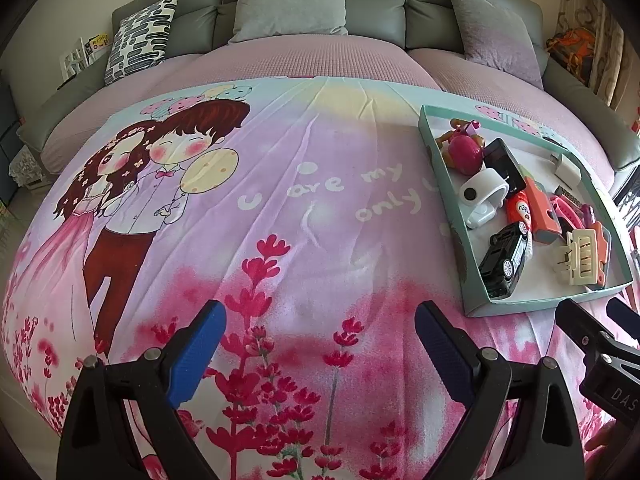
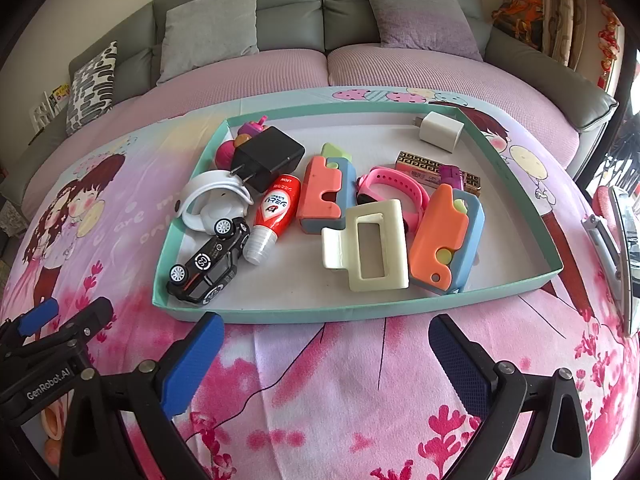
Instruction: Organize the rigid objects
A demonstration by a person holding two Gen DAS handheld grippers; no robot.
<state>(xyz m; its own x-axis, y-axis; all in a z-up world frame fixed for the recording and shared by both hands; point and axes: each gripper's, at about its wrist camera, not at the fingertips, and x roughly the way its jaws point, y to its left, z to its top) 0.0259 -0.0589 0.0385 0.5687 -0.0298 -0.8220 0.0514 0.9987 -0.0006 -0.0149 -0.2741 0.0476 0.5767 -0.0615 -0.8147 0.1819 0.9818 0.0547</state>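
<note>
A shallow teal tray [image 2: 280, 314] [image 1: 442, 184] lies on the pink cartoon bedsheet and holds several small rigid objects: a black toy car [image 2: 208, 264] [image 1: 504, 258], a red tube [image 2: 276, 208], a black charger [image 2: 268, 156], a white band [image 2: 208, 204], a cream hair clip [image 2: 372, 248], two orange-and-blue toys [image 2: 448, 240], a pink watch [image 2: 396, 188] and a white charger [image 2: 440, 130]. My right gripper [image 2: 326, 344] is open and empty just in front of the tray's near edge. My left gripper [image 1: 320, 334] is open and empty over bare sheet, left of the tray.
A grey sofa back with cushions [image 2: 212, 26] runs behind the sheet. A patterned pillow [image 1: 142, 36] sits at the far left. The other gripper shows at the right edge in the left wrist view [image 1: 600, 344] and at the lower left in the right wrist view [image 2: 52, 340].
</note>
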